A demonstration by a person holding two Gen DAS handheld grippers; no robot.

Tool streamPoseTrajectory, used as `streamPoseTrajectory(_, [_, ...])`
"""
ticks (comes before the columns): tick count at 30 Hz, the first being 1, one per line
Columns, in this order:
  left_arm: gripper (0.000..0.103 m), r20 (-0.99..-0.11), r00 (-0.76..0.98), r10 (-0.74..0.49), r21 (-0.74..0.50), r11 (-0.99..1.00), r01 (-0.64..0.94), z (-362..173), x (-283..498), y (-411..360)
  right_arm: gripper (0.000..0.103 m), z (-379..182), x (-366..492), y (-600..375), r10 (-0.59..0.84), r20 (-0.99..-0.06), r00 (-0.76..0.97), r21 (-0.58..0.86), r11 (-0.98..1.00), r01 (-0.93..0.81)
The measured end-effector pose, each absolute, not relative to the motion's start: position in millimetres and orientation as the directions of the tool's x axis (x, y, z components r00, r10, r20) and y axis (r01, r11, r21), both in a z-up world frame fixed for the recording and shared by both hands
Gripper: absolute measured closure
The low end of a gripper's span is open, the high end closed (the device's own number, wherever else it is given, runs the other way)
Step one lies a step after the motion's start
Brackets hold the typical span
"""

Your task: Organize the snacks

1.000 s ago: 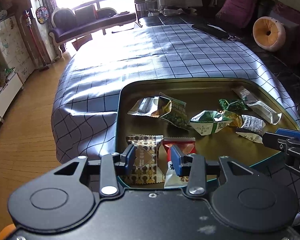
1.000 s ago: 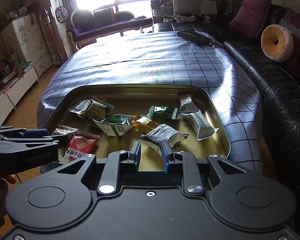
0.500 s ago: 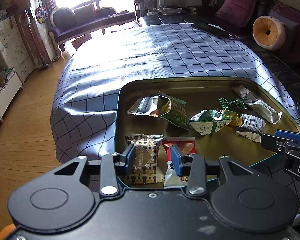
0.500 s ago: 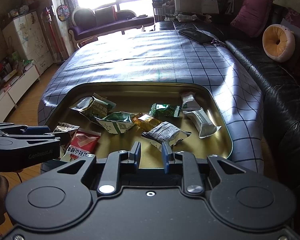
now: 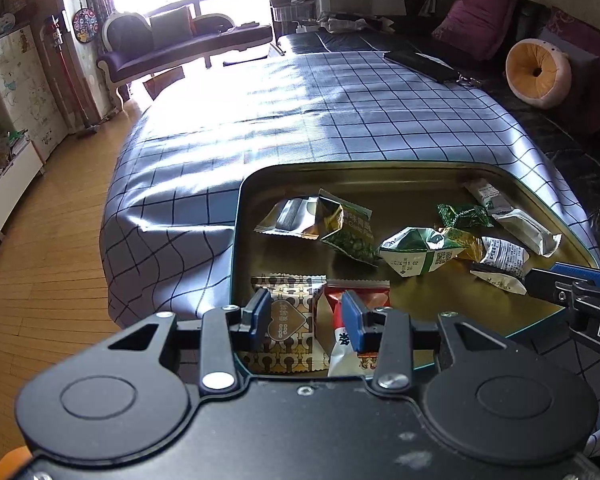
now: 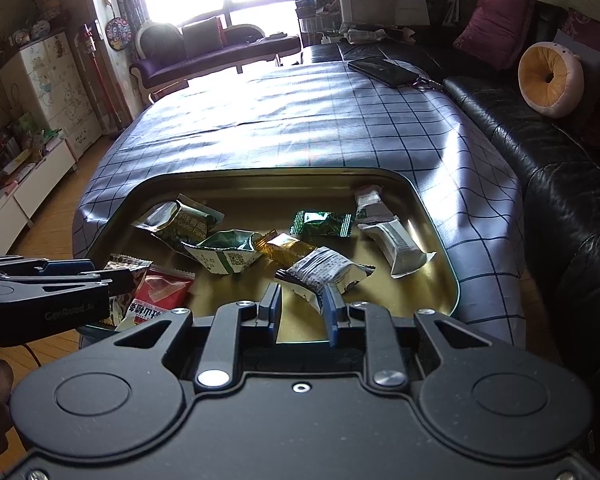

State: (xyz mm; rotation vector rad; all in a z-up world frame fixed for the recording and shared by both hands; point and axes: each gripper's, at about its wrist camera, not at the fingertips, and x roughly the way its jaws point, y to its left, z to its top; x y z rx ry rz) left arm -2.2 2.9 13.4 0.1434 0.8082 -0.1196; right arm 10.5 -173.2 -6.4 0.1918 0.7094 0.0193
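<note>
Snacks (image 6: pixel 322 270), crinkled foil packets, scattered in glossy metal tray (image 6: pixel 440 240); left gripper (image 5: pixel 305 314), right gripper (image 6: pixel 300 306) parted, empty.

Right gripper (image 6: pixel 300 304) edged closer to the tray (image 6: pixel 440 236).

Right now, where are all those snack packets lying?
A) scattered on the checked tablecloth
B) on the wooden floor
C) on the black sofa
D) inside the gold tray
D: the snack packets all lie inside the gold tray, which rests on the checked tablecloth.
</note>
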Motion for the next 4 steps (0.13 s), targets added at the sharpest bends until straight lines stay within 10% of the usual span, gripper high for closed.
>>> streamPoseTrajectory(4, [0.062,-0.728,0.684,-0.048,0.078,0.985,0.152,12.3,-0.3,3.9,0.071,-6.2,10.8,-176.0,0.075,-0.639,0.766,0.186,0.981,0.059])
